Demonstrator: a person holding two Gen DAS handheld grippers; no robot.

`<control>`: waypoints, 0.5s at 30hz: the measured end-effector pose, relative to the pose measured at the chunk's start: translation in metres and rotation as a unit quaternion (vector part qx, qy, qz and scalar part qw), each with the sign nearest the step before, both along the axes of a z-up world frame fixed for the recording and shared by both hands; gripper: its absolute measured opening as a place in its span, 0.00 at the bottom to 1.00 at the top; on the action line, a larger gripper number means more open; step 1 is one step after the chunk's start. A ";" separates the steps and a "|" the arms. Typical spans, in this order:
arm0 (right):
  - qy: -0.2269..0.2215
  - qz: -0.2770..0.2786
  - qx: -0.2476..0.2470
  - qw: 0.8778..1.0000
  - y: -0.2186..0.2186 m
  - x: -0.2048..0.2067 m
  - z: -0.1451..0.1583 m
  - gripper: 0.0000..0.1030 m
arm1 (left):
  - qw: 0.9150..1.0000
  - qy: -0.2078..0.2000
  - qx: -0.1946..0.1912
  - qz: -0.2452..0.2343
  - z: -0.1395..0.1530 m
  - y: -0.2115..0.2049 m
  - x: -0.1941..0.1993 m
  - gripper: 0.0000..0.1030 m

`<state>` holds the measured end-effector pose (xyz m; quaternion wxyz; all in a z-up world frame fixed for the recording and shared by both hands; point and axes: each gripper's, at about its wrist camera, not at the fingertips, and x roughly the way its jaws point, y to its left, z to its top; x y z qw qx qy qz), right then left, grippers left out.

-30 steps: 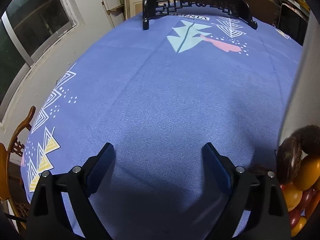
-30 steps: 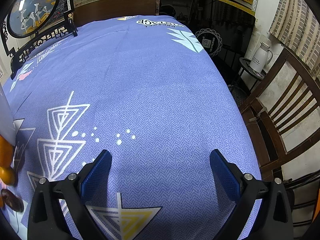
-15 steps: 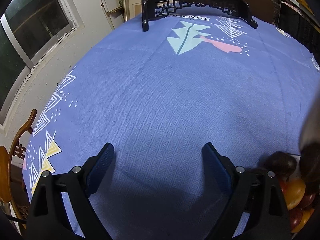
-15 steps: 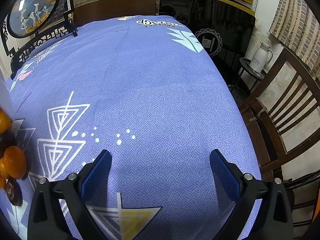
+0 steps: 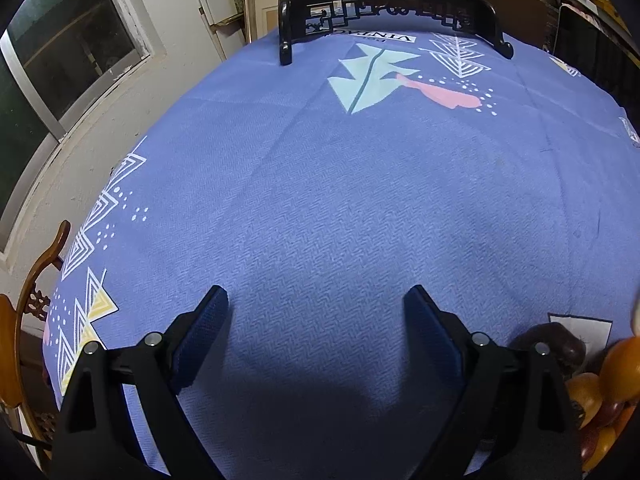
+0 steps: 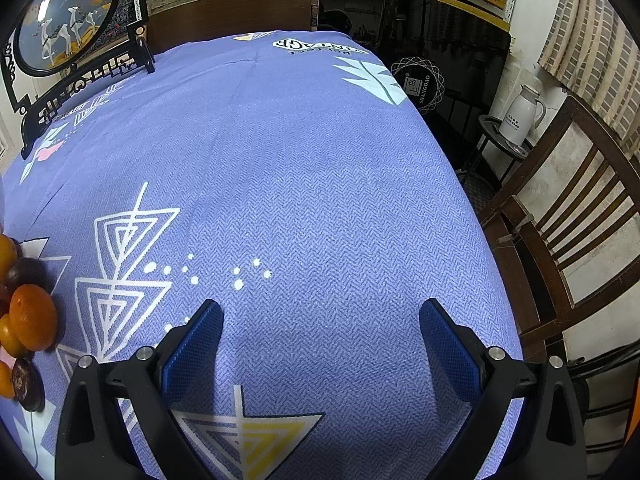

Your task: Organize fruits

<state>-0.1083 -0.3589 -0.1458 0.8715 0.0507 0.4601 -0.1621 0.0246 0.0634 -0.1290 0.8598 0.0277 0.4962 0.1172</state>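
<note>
1. Table (image 5: 320, 208) with blue patterned cloth, fills both views, lies under and ahead of both claws.
2. Wooden chair (image 6: 560, 240) off the table edge, right of the right claw; another chair back (image 5: 24, 320) just past the table edge, left of the left claw.
3. Round framed picture on a black carved stand (image 6: 64, 20), far ahead-left of the right claw at the table's far end; the same stand's base (image 5: 384, 16) is straight ahead of the left claw, well apart.
4. Window (image 5: 60, 60) in the wall, ahead-left of the left claw, off the table.
5. Left claw (image 5: 316, 300): jaws spread wide, nothing between them, just bare cloth. Hovers low over the table.
6. Right claw (image 6: 320, 312): jaws spread wide, nothing held, cloth only between the blue pads (image 6: 192, 352).
7. Fruit pile (image 5: 592, 384): orange, red and dark brown pieces bunched together on the cloth, just beside the left claw's right finger, partly hidden behind it. In the right wrist view the same pile (image 6: 28, 316) sits at the left edge, well left of the right claw's left finger. So fruit lies between the two claws, touching neither.
8. White kettle (image 6: 520, 116) on a small side stand, ahead-right of the right claw, off the table.
</note>
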 end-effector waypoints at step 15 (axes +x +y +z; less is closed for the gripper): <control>0.000 0.000 0.000 1.000 0.000 0.000 0.000 0.97 | 1.000 -0.006 -0.012 0.002 0.010 0.002 0.006 0.86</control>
